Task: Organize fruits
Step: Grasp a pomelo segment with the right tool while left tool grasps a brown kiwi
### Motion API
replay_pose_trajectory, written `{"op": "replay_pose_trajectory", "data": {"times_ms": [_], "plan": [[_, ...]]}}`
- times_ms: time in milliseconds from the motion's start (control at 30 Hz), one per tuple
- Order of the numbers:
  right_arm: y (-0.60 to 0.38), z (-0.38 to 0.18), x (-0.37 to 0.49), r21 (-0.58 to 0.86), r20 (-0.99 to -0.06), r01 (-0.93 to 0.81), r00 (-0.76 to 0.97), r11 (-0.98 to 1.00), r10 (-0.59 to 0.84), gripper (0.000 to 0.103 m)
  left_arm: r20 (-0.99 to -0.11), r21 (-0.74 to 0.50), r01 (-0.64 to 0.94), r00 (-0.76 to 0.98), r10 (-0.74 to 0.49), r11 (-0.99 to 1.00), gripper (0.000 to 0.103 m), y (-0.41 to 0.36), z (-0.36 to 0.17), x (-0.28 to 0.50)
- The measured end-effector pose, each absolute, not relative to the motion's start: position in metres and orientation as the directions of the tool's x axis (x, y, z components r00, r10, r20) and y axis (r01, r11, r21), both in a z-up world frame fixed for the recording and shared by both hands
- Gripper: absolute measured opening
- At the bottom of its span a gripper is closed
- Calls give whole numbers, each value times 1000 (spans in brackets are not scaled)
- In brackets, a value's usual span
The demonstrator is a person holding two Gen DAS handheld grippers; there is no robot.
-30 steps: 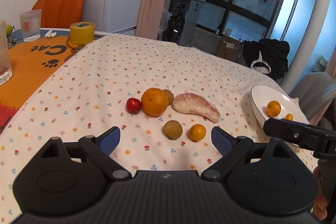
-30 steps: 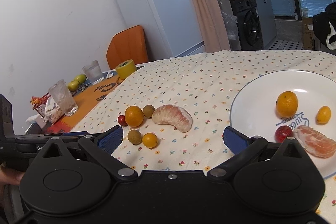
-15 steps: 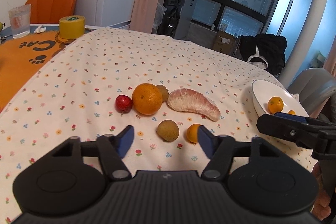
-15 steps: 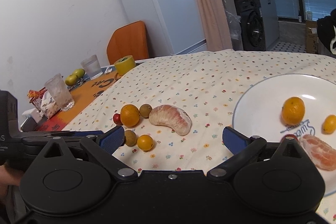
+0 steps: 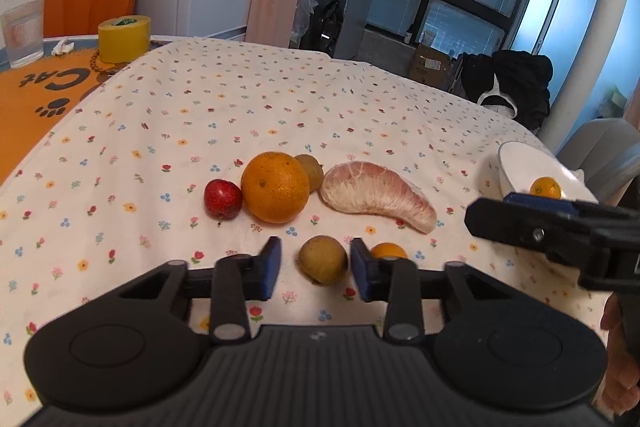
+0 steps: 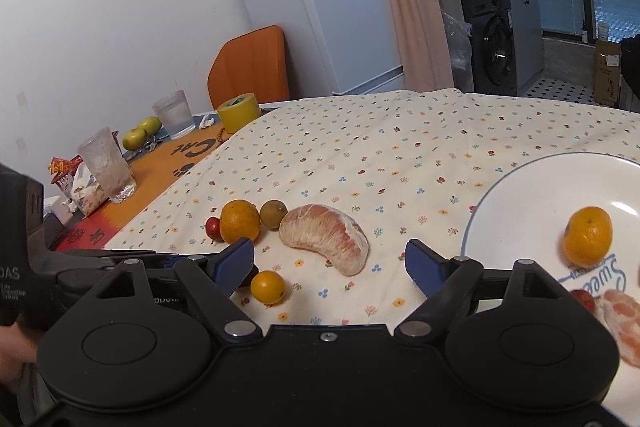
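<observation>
On the flowered tablecloth lie an orange [image 5: 275, 187], a small red fruit [image 5: 223, 198], a peeled pomelo segment [image 5: 376, 197], a small kumquat [image 5: 387, 251] and two brown-green round fruits. The nearer brown-green fruit [image 5: 322, 259] sits between the fingers of my left gripper [image 5: 316, 268]. The jaws are narrowed around it, with a gap still showing on its left side. My right gripper [image 6: 332, 263] is open and holds nothing, hovering near the pomelo segment [image 6: 326, 243]. To the right, a white plate [image 6: 520, 195] holds a mandarin [image 6: 588, 235], a peeled segment [image 6: 620, 319] and a red fruit [image 6: 582, 299].
At the table's left end an orange cat mat [image 5: 28, 99] carries a yellow tape roll [image 5: 124, 37], drinking glasses [image 6: 106, 165], green apples [image 6: 142, 135] and a snack wrapper. An orange chair [image 6: 250, 65] stands behind. A hand shows at each view's edge.
My left gripper has moved forward and down to the nearer brown-green fruit, and its jaws have narrowed from wide open. The right gripper has drifted slightly left, still open.
</observation>
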State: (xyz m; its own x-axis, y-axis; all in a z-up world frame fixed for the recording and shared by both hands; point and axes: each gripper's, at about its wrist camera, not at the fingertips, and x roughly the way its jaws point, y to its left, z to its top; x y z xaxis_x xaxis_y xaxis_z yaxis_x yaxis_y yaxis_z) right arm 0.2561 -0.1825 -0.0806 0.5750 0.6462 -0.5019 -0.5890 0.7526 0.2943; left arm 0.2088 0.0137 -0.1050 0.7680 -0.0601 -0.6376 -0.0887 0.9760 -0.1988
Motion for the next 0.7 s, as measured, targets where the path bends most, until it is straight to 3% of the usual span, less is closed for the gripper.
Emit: {"op": "replay_pose_trajectory", "data": {"times_ms": [67, 700], "plan": [[-179, -82, 260, 289, -508, -592, 572, 753, 644, 81, -638, -201, -88, 768, -62, 976, 25, 15, -105, 209], [-137, -95, 288, 229, -559, -621, 546, 750, 623, 79, -618, -230, -165, 786, -13, 959, 25, 57, -99, 193]]}}
